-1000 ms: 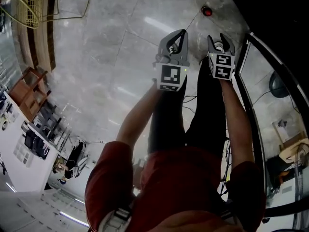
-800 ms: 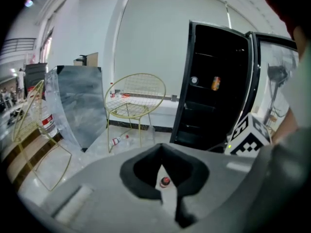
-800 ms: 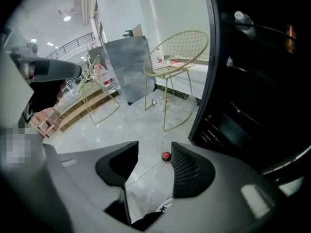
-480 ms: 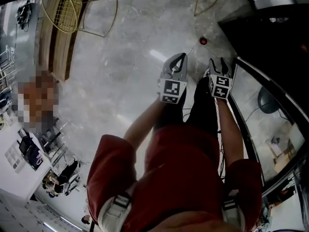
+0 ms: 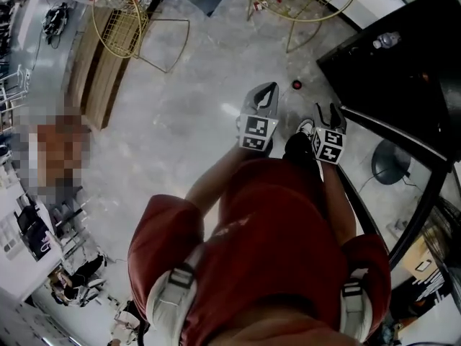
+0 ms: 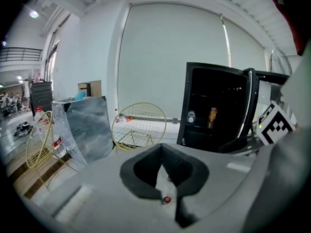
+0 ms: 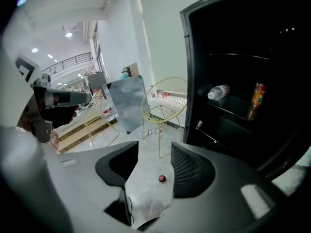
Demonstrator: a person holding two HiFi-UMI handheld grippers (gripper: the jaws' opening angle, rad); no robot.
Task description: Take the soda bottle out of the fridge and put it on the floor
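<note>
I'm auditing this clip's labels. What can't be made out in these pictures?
- The soda bottle, right gripper view: too small and dim to read its label.
- Inside the fridge, head view: too dark; only a clear bottle shows.
- Its lower part, both gripper views: lost in shadow.

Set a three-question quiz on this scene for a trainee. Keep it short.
1. True or false: the soda bottle is already out of the fridge.
2. What lies on its side beside the soda bottle on the shelf? A) a clear bottle B) a red mug C) a milk carton
3. Fill in: the ___ gripper's jaws are apart with nothing held between them.

Key
1. False. It stands upright on a shelf inside the open fridge.
2. A.
3. Right. The right gripper is open, while the left gripper has its jaws together and holds nothing.
</note>
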